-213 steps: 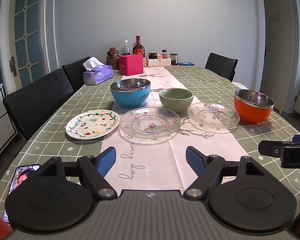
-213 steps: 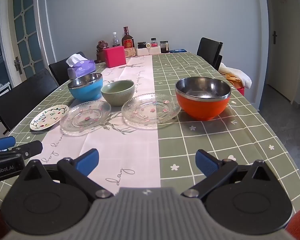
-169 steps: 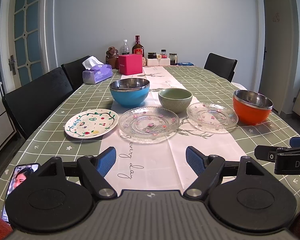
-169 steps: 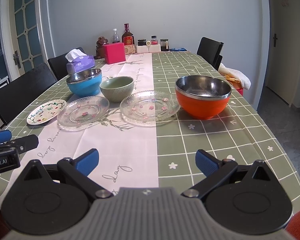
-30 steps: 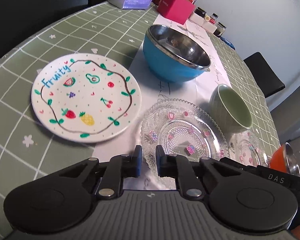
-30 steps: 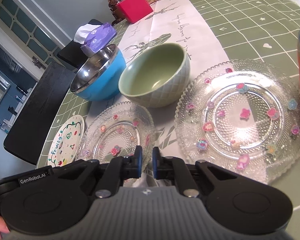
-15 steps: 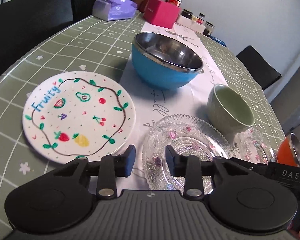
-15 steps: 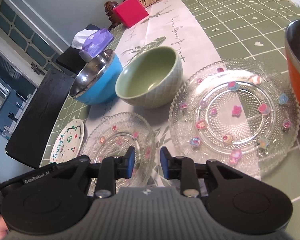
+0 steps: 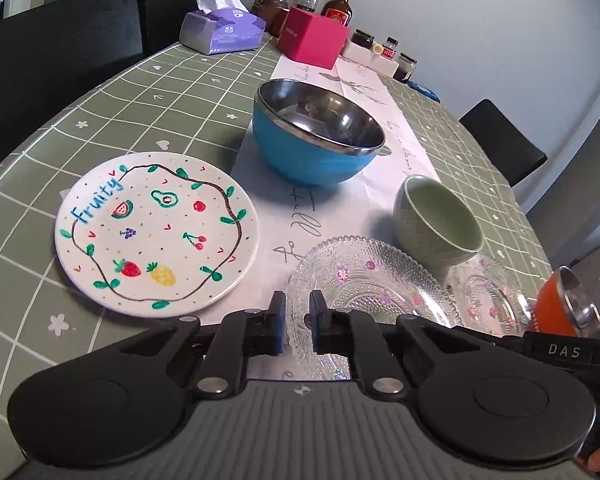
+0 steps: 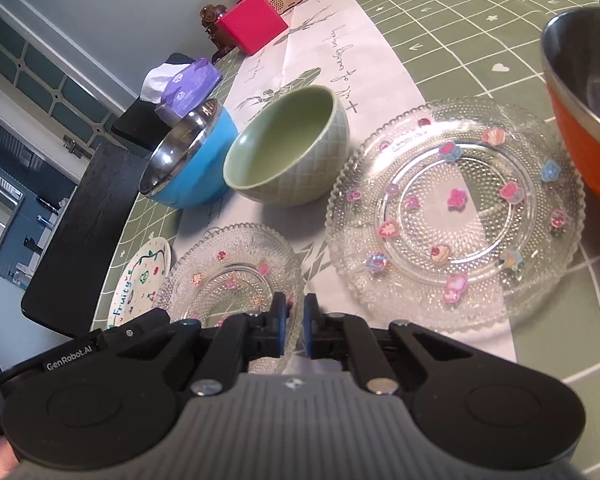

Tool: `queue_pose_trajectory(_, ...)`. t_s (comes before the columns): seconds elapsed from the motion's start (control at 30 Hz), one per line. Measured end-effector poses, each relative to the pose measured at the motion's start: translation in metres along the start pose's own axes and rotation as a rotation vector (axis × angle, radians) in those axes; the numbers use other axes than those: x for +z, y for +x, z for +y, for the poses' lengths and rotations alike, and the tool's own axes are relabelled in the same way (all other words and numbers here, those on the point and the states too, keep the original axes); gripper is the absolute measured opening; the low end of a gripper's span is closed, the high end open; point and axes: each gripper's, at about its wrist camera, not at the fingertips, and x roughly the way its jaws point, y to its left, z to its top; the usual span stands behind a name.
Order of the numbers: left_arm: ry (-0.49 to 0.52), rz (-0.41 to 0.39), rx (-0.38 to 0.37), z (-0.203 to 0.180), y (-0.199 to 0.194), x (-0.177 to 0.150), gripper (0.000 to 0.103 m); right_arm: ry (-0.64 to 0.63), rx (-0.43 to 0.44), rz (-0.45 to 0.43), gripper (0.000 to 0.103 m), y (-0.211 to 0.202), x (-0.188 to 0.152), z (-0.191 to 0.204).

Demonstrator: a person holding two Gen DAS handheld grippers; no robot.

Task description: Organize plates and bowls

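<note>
Both tools pitch down toward the tabletop (image 9: 160,92), side by side. The left tool (image 9: 298,322) is clenched, its jaws having just been closing to a thin slit. Nothing is pressed between the pads, and the left rim of the near glass plate (image 9: 364,284) shows through the slit. The right tool (image 10: 296,330) has likewise just been closing and is clenched on nothing, with the same plate's right rim showing beneath it (whether either tool's tips touch the glass I cannot tell). In the right wrist view the left tool's black body lies just to the left.

The near glass plate is dotted with small pink flowers and holds nothing. To its left lies the white plate (image 9: 156,228) painted with fruit and the word "Fruity", flat on the green checked cloth. To its right sits a second glass plate (image 10: 456,216), also empty, partly on the white runner (image 9: 300,220). The orange bowl (image 10: 584,92) stands just beside that one, its steel inside bare.

Behind the glass plates the green bowl (image 9: 436,220) stands upright and empty. Farther back is the blue bowl (image 9: 316,140), steel-lined and empty.

At the far end stand a tissue box (image 9: 220,32), a pink box (image 9: 316,38) and a bottle (image 9: 338,8).
</note>
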Motion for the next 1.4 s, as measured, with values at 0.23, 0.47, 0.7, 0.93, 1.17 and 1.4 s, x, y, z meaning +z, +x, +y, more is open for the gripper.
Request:
queue_pose_trajectory(0.23,-0.011,-0.015,-0.021,-0.009,-0.024,-0.007,0.011,0.035,0.012,-0.016,0.006,-0.03,-0.012,0.001)
queue_pose_trajectory(0.47,-0.008,0.006,-0.073,-0.033,-0.044,-0.037,0.011,0.059,-0.022,-0.044,0.006,-0.077,-0.035,-0.014)
queue_pose_trajectory(0.7,-0.044,0.064,-0.136,-0.062,-0.049,-0.084,0.011,0.076,-0.098,-0.053,0.006,-0.128,-0.064,-0.043)
queue_pose_trajectory(0.93,-0.071,0.119,-0.192,-0.093,-0.042,-0.128,0.011,0.124,-0.187,-0.056,0.006,-0.17,-0.086,-0.083)
queue_pose_trajectory(1.17,-0.084,0.148,-0.232,-0.12,-0.04,-0.15,0.011,0.096,-0.276,-0.058,0.006,-0.196,-0.089,-0.101)
queue_pose_trajectory(1.4,-0.05,0.144,-0.246,-0.144,-0.038,-0.157,0.011,0.127,-0.338,-0.09,0.007,-0.206,-0.09,-0.118)
